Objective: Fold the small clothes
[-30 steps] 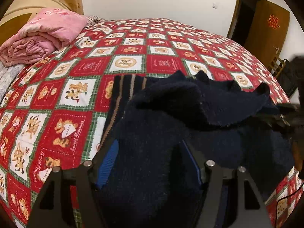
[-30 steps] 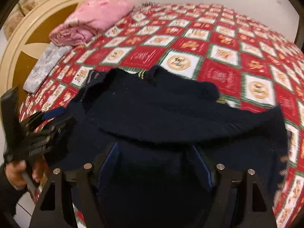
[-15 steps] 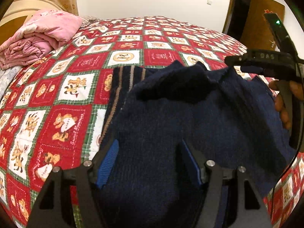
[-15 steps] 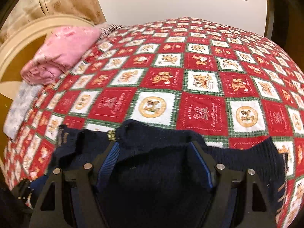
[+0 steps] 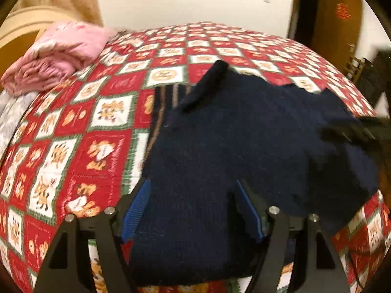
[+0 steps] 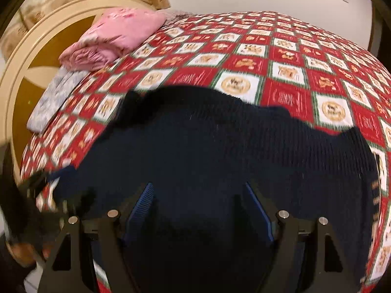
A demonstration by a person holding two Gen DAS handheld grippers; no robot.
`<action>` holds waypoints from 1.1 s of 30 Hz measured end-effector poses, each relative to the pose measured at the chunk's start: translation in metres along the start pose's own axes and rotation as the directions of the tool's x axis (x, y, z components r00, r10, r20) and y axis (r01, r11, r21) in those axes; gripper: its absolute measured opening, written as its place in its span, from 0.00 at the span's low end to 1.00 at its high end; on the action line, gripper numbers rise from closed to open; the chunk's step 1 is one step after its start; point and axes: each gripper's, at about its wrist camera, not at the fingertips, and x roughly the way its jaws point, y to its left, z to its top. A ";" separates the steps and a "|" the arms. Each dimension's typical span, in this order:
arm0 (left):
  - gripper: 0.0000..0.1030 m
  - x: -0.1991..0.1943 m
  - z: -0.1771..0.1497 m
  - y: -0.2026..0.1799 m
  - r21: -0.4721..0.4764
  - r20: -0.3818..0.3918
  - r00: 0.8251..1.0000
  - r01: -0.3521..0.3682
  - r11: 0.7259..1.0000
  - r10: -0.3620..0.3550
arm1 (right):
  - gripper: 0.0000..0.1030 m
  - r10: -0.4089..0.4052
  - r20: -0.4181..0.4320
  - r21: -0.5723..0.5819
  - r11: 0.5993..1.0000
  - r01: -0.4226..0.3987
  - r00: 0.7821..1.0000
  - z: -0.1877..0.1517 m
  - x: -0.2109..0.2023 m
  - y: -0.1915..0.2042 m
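Note:
A dark navy knit sweater point(image 5: 256, 134) lies spread on the red patchwork bedspread point(image 5: 80, 131), with a tan-striped edge point(image 5: 168, 95) at its far left. It also fills the right wrist view point(image 6: 220, 141). My left gripper point(image 5: 193, 207) stands with its blue-padded fingers point(image 5: 136, 207) apart over the sweater's near edge. My right gripper point(image 6: 199, 210) is likewise open over the near edge; it appears blurred at the right of the left wrist view point(image 5: 356, 131). Neither clamps cloth.
A folded pink quilt point(image 5: 56, 56) and a grey blanket point(image 6: 56, 97) lie at the bed's head by the cream headboard point(image 6: 31, 56). A wooden door point(image 5: 334, 22) and dark furniture stand beyond the bed's right side.
The sweater's lifted upper layer has been laid down flat over the rest. Both grippers have come down to the near edge; the right one dropped from its raised position.

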 end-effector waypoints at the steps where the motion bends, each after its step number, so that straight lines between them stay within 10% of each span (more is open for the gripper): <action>1: 0.72 0.004 -0.003 0.001 0.004 -0.023 1.000 -0.003 1.000 0.003 | 0.74 -0.008 -0.008 -0.018 1.000 0.008 1.000 -0.011 -0.008 0.000; 14: 0.77 -0.004 -0.042 -0.015 0.143 -0.063 0.998 -0.018 0.989 0.027 | 0.74 -0.300 -0.071 -0.088 0.952 0.293 0.951 -0.105 -0.063 -0.062; 17: 0.77 -0.007 -0.047 -0.013 0.129 -0.057 0.998 -0.003 0.992 0.010 | 0.74 -0.248 -0.143 -0.031 0.969 0.246 0.958 -0.130 -0.055 -0.072; 24: 0.77 -0.024 -0.039 0.007 0.026 0.013 0.999 0.031 0.999 -0.031 | 0.73 -0.108 0.045 0.120 0.988 0.102 0.993 -0.142 -0.108 -0.094; 27: 0.77 -0.029 -0.035 0.019 -0.020 0.063 0.998 0.020 1.000 -0.018 | 0.66 -0.177 0.134 0.200 0.968 0.149 0.975 -0.136 -0.138 -0.119; 33: 0.77 -0.012 -0.033 0.037 -0.111 0.002 0.998 0.061 0.992 -0.061 | 0.48 -0.172 0.042 0.248 0.956 0.157 0.984 -0.143 -0.122 -0.138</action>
